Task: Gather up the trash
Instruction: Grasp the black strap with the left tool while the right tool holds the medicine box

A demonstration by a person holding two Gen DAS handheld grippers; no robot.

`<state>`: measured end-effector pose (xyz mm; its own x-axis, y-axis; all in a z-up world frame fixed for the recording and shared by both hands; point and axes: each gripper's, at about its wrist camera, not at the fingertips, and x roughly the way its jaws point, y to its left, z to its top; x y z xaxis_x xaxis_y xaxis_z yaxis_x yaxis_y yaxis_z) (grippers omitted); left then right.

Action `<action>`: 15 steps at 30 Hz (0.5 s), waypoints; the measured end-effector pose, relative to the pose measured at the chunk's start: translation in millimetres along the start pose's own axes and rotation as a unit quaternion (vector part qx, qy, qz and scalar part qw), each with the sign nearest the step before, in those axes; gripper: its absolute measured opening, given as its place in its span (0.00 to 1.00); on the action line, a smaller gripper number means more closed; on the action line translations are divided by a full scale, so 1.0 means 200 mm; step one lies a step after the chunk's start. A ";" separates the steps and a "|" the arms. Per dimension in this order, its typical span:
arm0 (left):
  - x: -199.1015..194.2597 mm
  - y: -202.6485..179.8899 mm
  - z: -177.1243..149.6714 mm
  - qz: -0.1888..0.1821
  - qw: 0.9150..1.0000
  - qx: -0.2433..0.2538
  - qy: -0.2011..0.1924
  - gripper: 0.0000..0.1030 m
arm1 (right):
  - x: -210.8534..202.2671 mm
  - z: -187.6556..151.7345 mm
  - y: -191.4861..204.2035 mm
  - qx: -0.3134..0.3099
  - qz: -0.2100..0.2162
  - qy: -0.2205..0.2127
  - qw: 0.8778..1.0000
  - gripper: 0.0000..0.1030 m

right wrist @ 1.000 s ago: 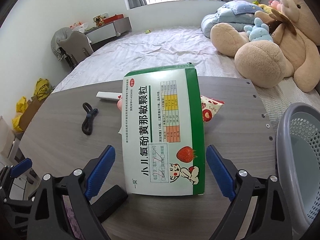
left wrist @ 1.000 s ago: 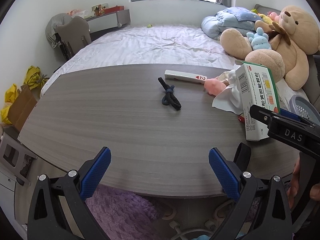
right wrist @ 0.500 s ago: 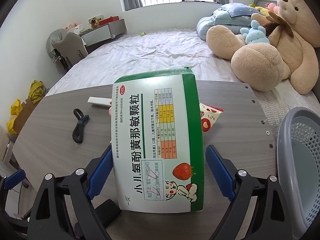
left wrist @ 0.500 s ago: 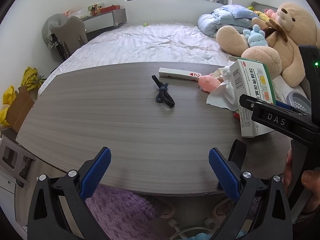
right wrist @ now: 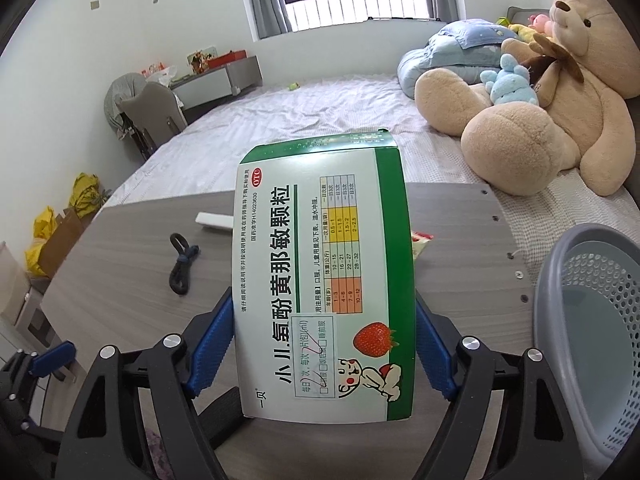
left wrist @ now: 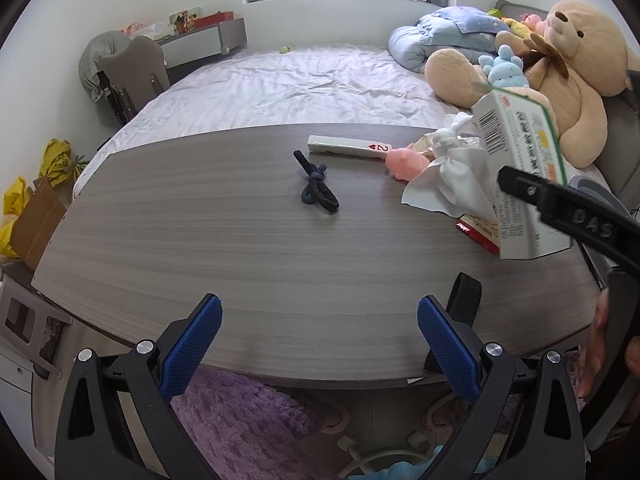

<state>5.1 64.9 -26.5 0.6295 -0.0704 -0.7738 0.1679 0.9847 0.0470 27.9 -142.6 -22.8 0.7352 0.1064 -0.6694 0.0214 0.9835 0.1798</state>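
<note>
My right gripper point(right wrist: 324, 356) is shut on a green-and-white medicine box point(right wrist: 326, 276) and holds it above the grey wooden table point(right wrist: 120, 256). The box also shows at the right of the left wrist view point(left wrist: 520, 168), tilted. A grey perforated basket point(right wrist: 592, 320) stands at the table's right edge. My left gripper point(left wrist: 320, 344) is open and empty over the table's near edge. On the table lie a crumpled white tissue point(left wrist: 448, 176), a pink item point(left wrist: 404, 162), a red wrapper point(left wrist: 478, 234), a white card stick point(left wrist: 348, 146) and a dark knotted cord point(left wrist: 316, 194).
A bed point(left wrist: 300, 84) with a big teddy bear point(left wrist: 560, 68) and bedding lies behind the table. A chair point(left wrist: 132, 72) and desk stand at the back left. Yellow bags point(left wrist: 52, 160) and a cardboard box point(left wrist: 36, 220) sit on the floor at the left.
My right gripper has closed on the medicine box and lifted it off the table, tilting it. My left gripper has barely moved.
</note>
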 end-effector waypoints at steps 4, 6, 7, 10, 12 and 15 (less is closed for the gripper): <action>0.00 -0.05 -0.01 -0.009 1.000 0.011 0.003 0.94 | -0.11 -0.03 -0.08 0.016 -0.006 -0.005 1.000 0.76; 0.00 -0.07 -0.01 -0.016 1.000 0.016 0.003 0.94 | -0.15 -0.05 -0.12 0.024 -0.008 -0.005 1.000 0.76; 0.00 -0.09 -0.02 -0.020 1.000 0.020 0.003 0.94 | -0.18 -0.07 -0.14 0.027 -0.011 -0.005 1.000 0.76; 0.03 -0.15 -0.03 -0.036 0.999 0.029 0.012 0.94 | -0.23 -0.11 -0.18 0.034 -0.017 0.000 0.999 0.76; 0.06 -0.19 -0.03 -0.047 0.998 0.034 0.019 0.94 | -0.26 -0.13 -0.21 0.039 -0.022 0.003 0.999 0.76; 0.09 -0.24 -0.04 -0.055 0.997 0.045 0.027 0.94 | -0.29 -0.16 -0.26 0.049 -0.027 0.006 0.998 0.76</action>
<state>2.6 18.2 -48.3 0.5619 -0.1665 -0.8103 0.3023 0.9531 0.0137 -37.7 -195.7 -15.5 0.7231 0.0563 -0.6885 0.1268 0.9689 0.2125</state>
